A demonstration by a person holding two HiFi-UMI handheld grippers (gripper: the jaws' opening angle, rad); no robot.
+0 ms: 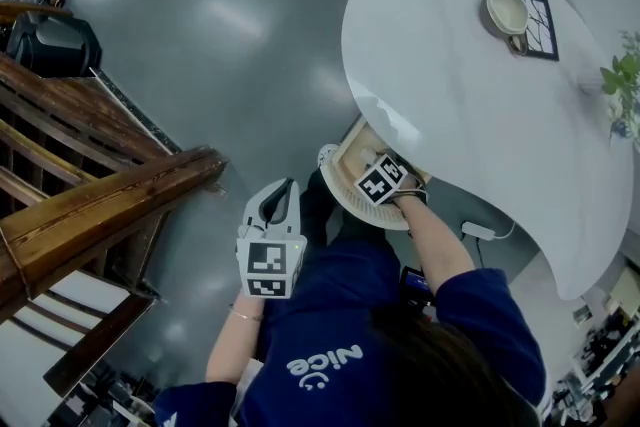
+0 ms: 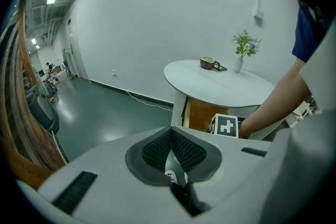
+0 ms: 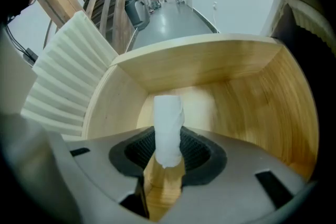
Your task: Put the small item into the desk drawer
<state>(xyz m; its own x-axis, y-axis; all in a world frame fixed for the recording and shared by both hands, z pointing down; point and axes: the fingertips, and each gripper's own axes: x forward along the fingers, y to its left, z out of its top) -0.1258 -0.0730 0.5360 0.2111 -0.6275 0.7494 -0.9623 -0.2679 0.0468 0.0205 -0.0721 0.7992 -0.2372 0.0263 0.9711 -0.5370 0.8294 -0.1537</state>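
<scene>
The small white rolled item (image 3: 168, 128) is pinched in the right gripper's (image 3: 169, 153) jaws, poking out past the tips. That forearm reaches steeply down into the open wooden drawer (image 3: 252, 92). The left gripper (image 1: 278, 207) hangs at the drawer's 8 o'clock, jaws pressed together on nothing.

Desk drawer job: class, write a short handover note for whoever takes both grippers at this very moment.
Right gripper: shut on the small white roll, reaching into the open wooden drawer under the desk.
Left gripper: shut, empty, held clear of the drawer.
Done: drawer open, roll inside it but not released.
Left: let go of the roll, draw the gripper out, probably shut the drawer.
</scene>
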